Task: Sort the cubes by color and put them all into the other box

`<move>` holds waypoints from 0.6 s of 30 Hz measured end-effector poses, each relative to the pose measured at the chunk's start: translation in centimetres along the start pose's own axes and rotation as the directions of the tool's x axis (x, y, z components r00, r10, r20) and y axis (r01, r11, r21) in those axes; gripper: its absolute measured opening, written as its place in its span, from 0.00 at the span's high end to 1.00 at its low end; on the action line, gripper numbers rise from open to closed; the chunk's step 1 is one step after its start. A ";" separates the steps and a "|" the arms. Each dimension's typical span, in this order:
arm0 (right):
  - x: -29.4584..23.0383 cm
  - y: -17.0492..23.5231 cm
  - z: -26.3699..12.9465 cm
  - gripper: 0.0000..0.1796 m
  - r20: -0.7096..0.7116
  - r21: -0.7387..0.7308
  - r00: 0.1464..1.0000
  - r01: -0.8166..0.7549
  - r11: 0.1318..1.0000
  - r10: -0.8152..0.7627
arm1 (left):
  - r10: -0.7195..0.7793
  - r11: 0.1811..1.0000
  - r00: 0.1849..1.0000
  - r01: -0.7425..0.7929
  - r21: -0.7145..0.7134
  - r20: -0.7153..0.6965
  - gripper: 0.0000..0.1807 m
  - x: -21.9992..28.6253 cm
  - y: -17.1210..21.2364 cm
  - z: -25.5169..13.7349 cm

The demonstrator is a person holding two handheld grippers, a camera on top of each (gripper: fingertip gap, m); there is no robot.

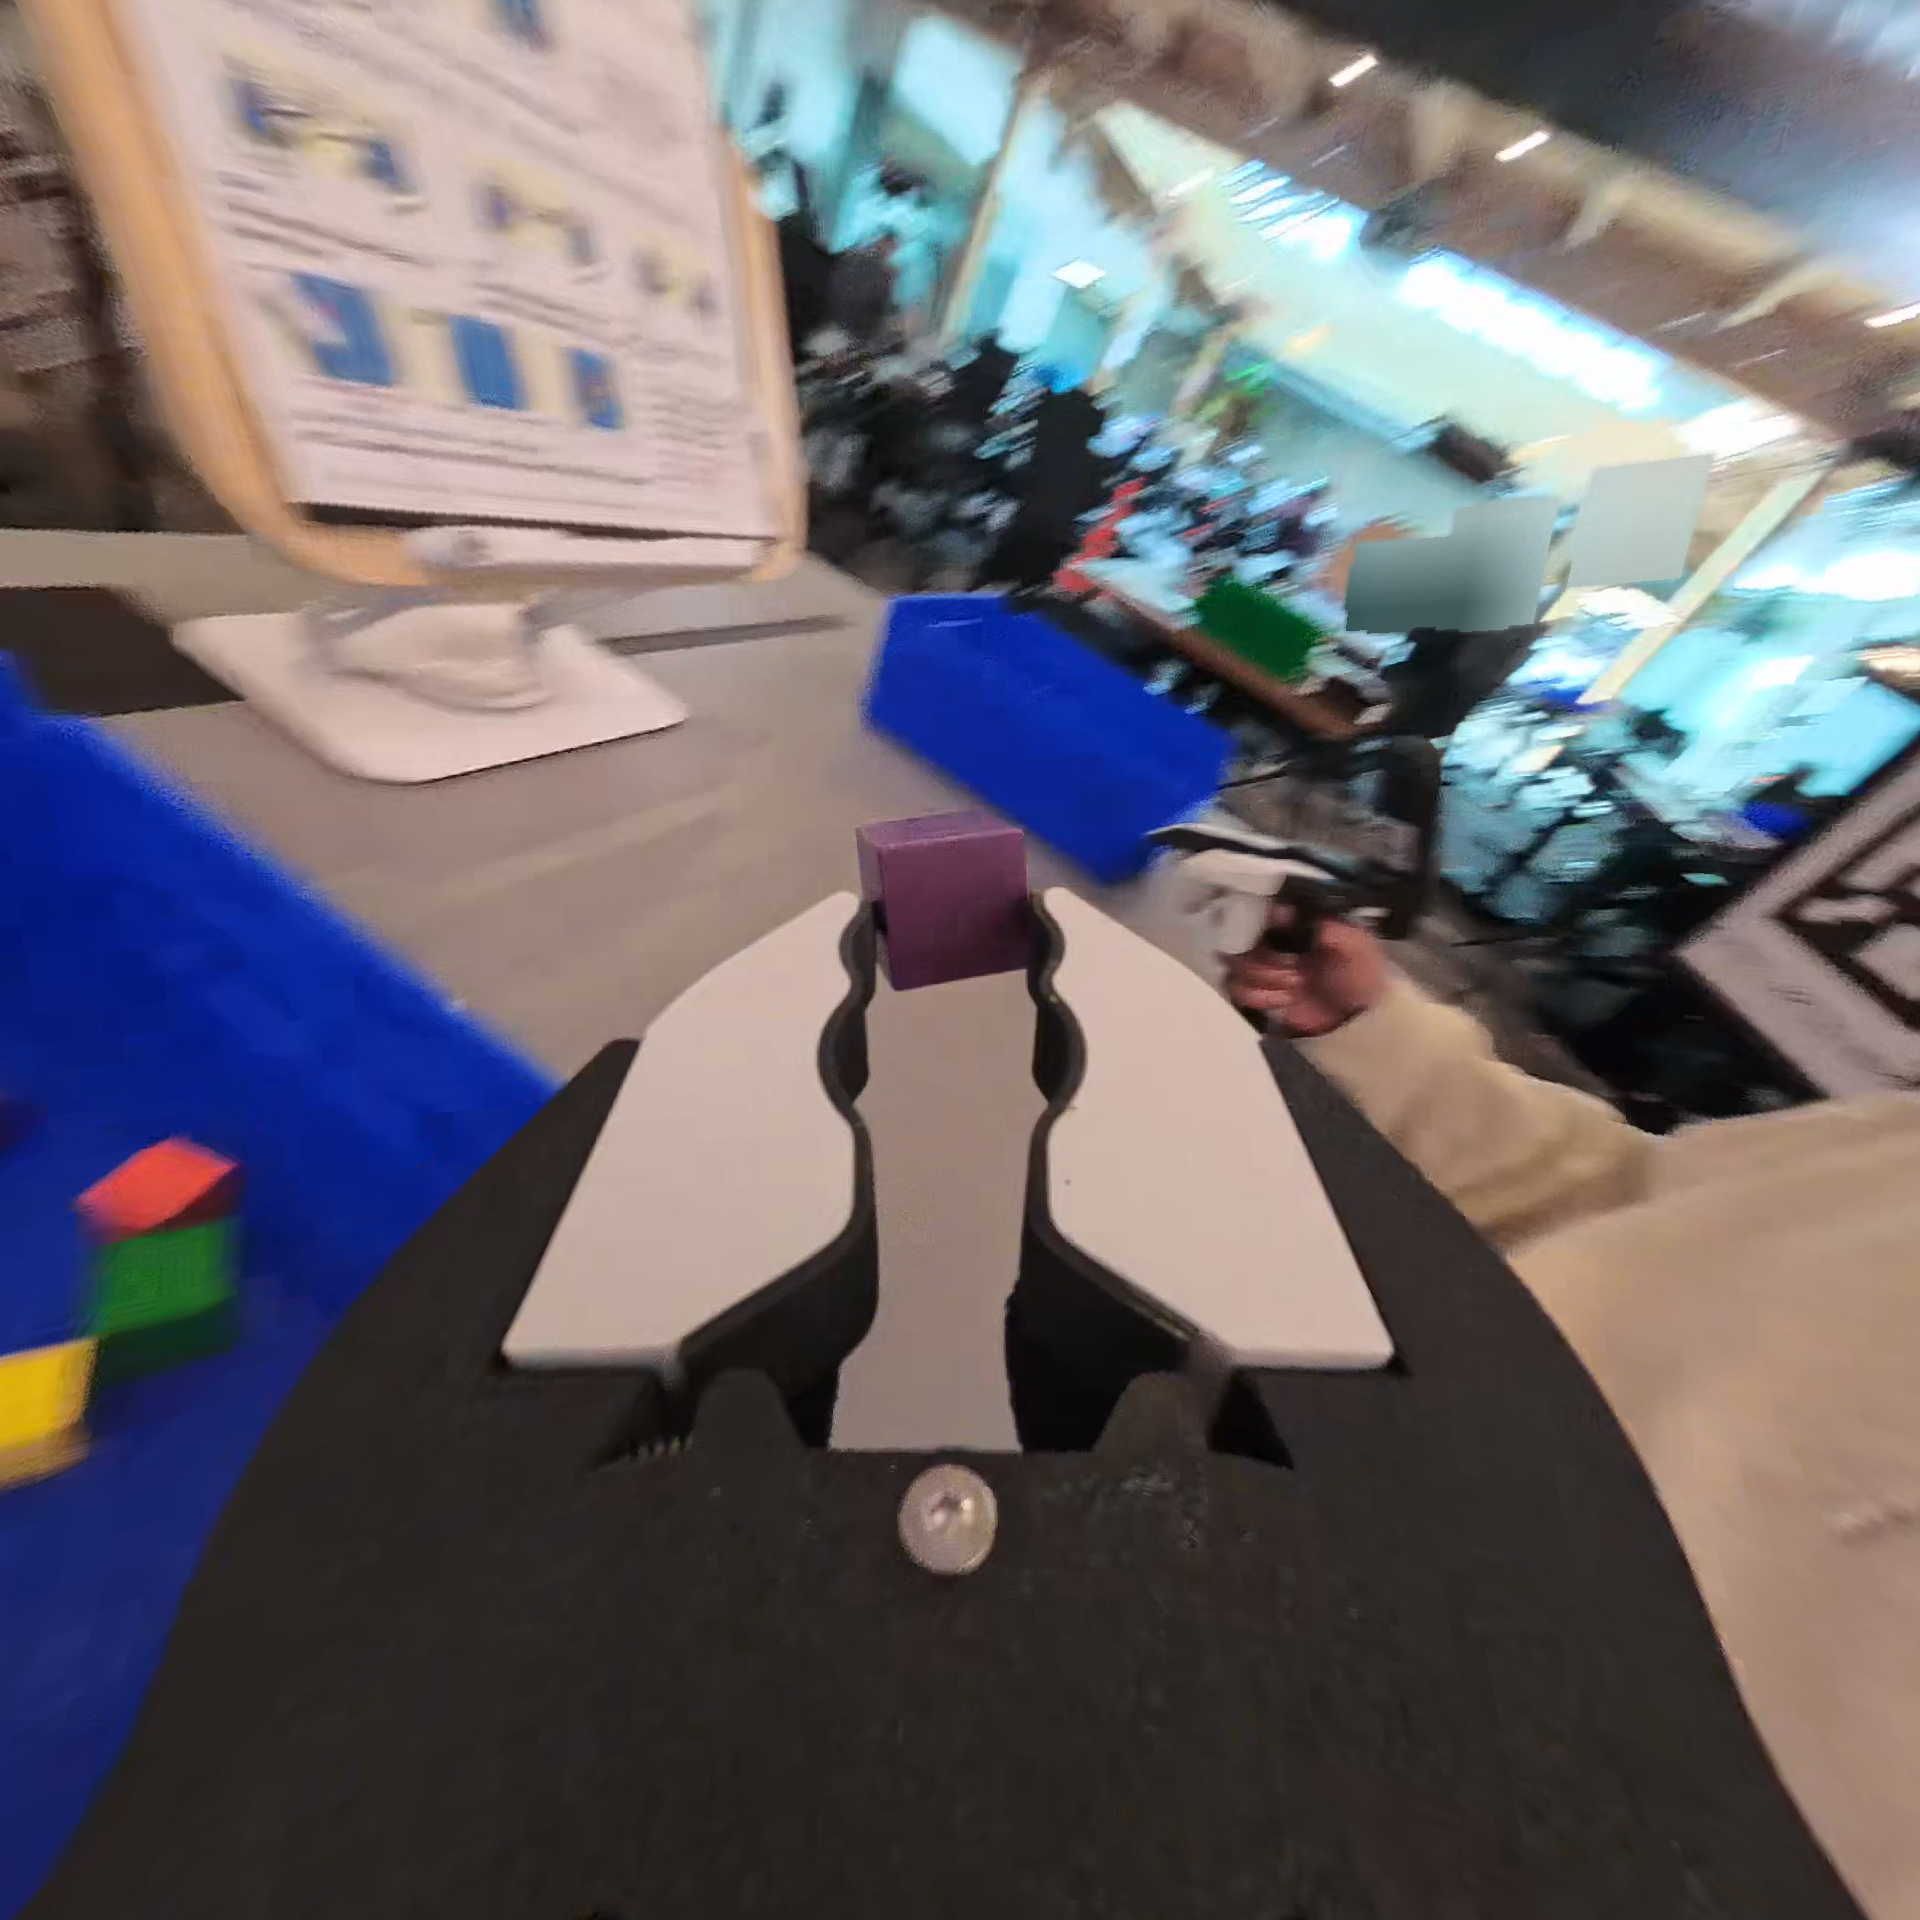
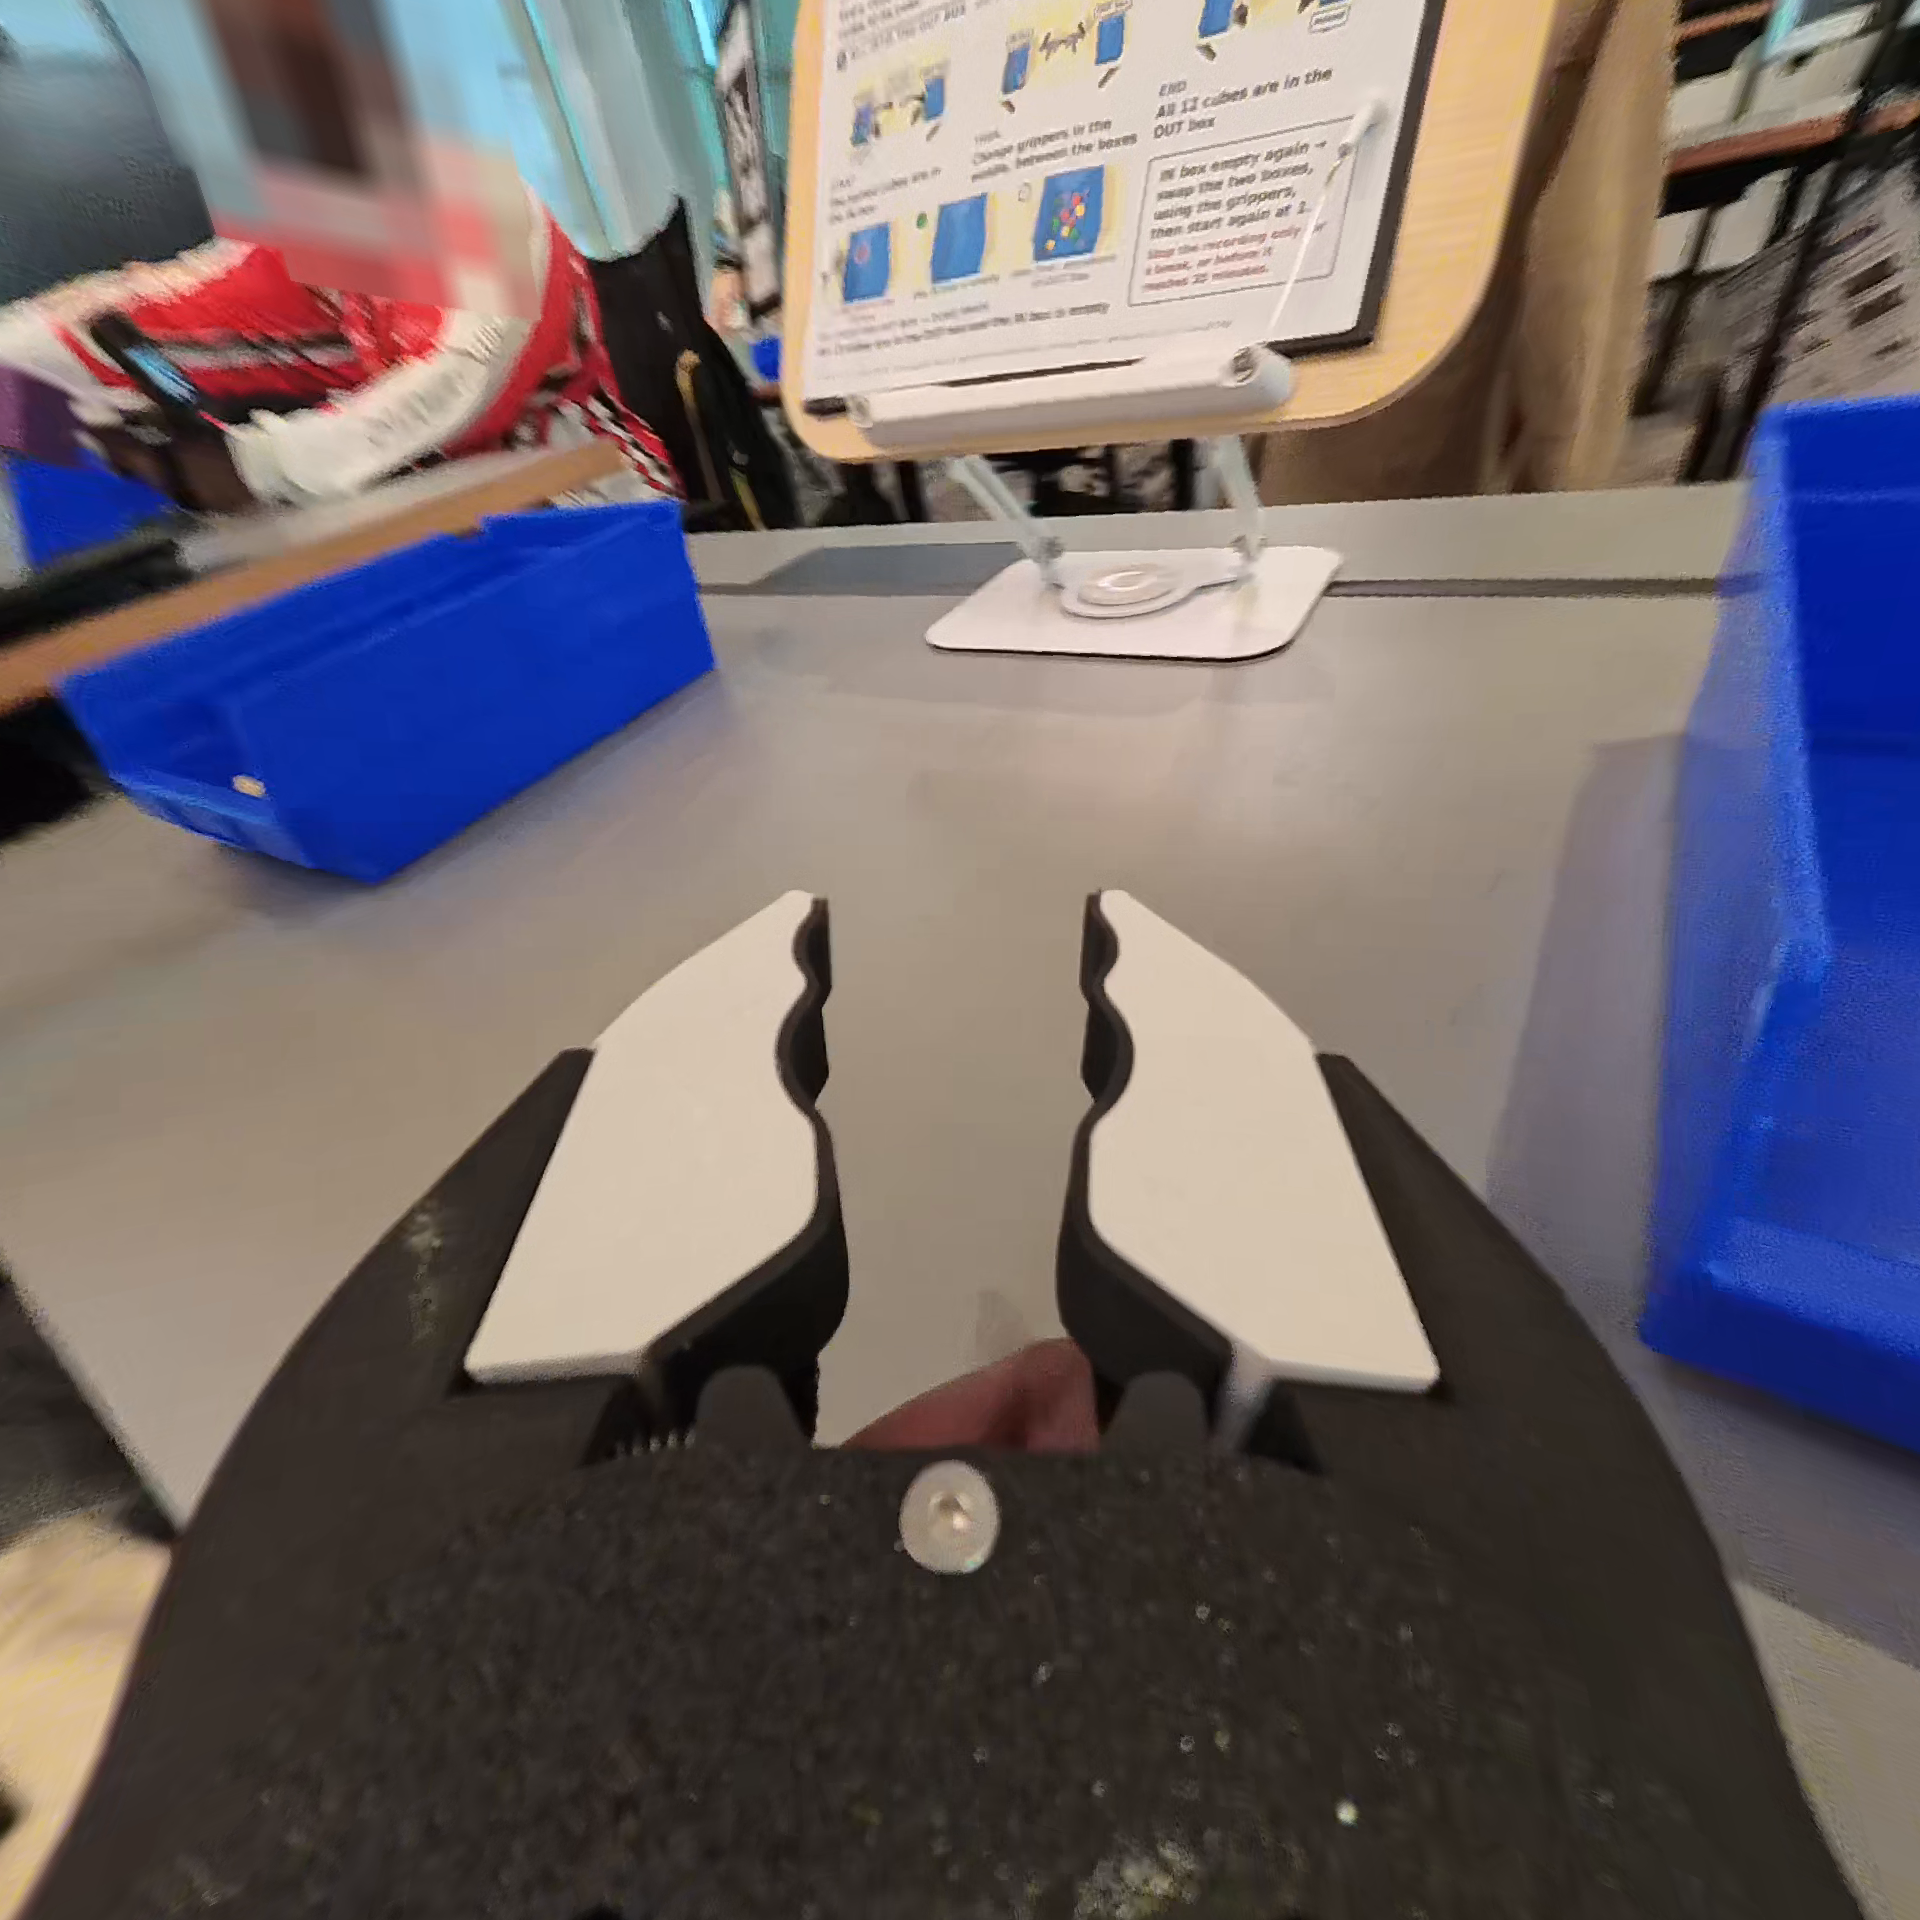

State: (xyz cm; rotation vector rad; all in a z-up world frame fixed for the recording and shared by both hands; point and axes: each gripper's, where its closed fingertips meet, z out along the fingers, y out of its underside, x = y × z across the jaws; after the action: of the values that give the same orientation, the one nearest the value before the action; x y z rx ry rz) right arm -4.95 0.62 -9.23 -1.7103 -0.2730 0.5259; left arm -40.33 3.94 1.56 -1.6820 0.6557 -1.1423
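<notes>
Purple cube (image 1: 948, 902) clamped, left hand-held gripper (image 1: 951, 914), seemingly airborne

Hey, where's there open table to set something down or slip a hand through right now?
The grey table is bare between the left blue box, the right blue box and the white stand base, under the open right tongs. It is crowded inside the box with the red cube, green cube and yellow cube.

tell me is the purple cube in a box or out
Out. The purple cube is pinched between the left tool's tips, raised above the grey table, between the near blue box and the far one.
</notes>
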 end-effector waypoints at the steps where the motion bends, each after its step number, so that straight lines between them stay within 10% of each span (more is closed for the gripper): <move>1: -0.2 0.1 0.0 0.74 0.050 -0.002 0.997 -0.057 0.998 0.057 | -0.006 1.000 0.997 0.009 0.027 -0.080 0.85 1.0 0.6 0.6; 10: -10.6 -3.6 0.3 0.75 0.711 -0.197 0.586 -0.366 0.910 0.390 | -0.059 0.998 0.822 0.045 -0.038 -0.566 0.85 9.8 2.8 9.3; 18: -13.6 -3.8 3.4 0.75 0.759 -0.172 0.580 -0.261 0.950 0.296 | -0.143 0.981 0.735 0.016 -0.195 -0.662 0.85 13.5 5.8 17.3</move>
State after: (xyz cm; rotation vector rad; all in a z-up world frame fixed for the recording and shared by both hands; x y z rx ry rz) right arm -18.04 -1.90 -3.38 -1.4693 -0.6428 1.5284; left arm -18.52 -2.28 -0.17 -1.4150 1.1737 -1.8357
